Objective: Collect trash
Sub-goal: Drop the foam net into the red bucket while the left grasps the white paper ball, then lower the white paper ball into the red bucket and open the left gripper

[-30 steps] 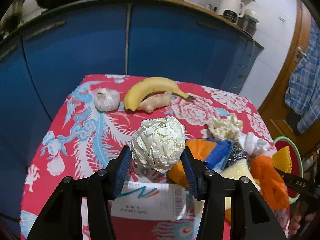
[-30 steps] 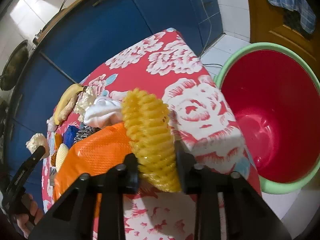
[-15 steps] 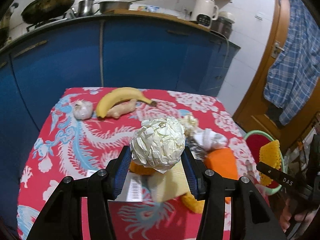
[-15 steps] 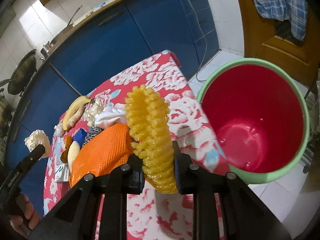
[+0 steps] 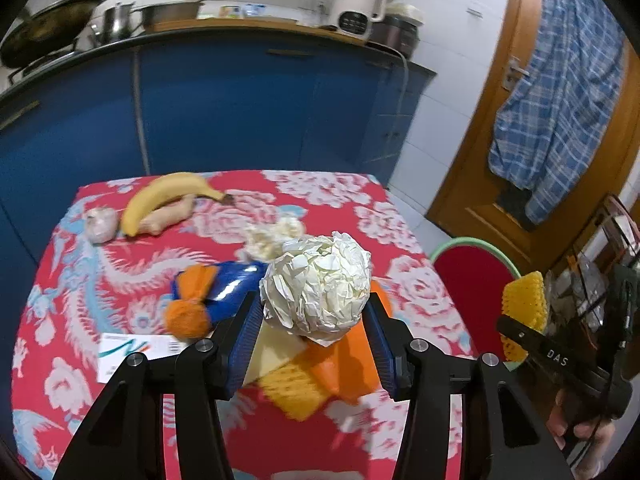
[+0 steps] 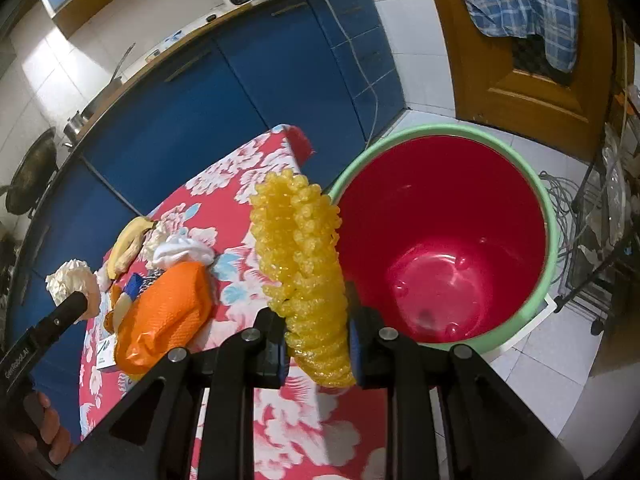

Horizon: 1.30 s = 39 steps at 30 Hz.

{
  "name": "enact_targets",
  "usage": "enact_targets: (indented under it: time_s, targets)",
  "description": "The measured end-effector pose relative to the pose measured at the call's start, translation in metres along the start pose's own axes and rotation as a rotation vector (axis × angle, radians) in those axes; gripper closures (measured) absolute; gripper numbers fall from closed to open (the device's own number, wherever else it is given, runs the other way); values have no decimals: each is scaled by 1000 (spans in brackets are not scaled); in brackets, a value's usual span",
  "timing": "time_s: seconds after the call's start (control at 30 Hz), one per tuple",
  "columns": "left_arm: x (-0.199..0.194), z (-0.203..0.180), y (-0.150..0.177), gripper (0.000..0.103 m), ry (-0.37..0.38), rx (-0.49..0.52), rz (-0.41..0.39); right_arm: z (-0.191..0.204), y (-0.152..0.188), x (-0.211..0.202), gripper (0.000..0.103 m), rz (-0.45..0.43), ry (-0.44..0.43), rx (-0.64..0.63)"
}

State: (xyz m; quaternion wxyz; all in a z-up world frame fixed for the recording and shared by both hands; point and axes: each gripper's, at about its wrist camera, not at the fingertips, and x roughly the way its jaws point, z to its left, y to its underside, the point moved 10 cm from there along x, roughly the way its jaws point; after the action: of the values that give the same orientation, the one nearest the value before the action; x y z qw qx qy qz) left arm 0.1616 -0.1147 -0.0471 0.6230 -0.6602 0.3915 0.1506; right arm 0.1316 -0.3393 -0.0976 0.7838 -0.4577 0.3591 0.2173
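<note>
Your right gripper (image 6: pixel 318 338) pinched the yellow foam fruit net (image 6: pixel 300 256); your left gripper (image 5: pixel 312 334) clamped the crumpled white paper ball (image 5: pixel 316 284). You needed both past the round red green-rimmed bin's (image 6: pixel 550 216) rim, beyond the jaws, before releasing.

bucket (image 6: pixel 550 240) right of table (image 6: pixel 256 184) | banana (image 5: pixel 168 196) beside ginger (image 5: pixel 170 216)

Left wrist view: looks steeply down along its jaws, close over the table (image 5: pixel 60 240), counter (image 5: pixel 240 92) beyond. Right wrist view: same tilt, near the table's edge, bucket (image 6: pixel 552 240) right of jaws. Shared: table, bucket, counter, door (image 5: pixel 480 152).
</note>
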Motion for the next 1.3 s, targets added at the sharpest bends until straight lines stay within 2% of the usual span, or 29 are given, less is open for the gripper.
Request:
enact_targets:
  time_s: [0.43, 0.6, 0.73, 1.17, 1.3]
  targets:
    - [34, -81, 1, 50, 66, 120, 50, -53, -13, 8, 73, 21, 29, 24]
    - [53, -104, 3, 50, 79, 147, 80, -77, -18, 13, 71, 19, 78, 47]
    - [65, -118, 5, 50, 89, 166, 96, -88, -21, 12, 65, 13, 86, 57]
    - [86, -143, 16, 50, 108, 198, 141, -96, -26, 2, 36, -4, 77, 44]
    - [92, -151, 21, 49, 121, 221, 160, -101, -23, -1, 34, 2, 93, 43]
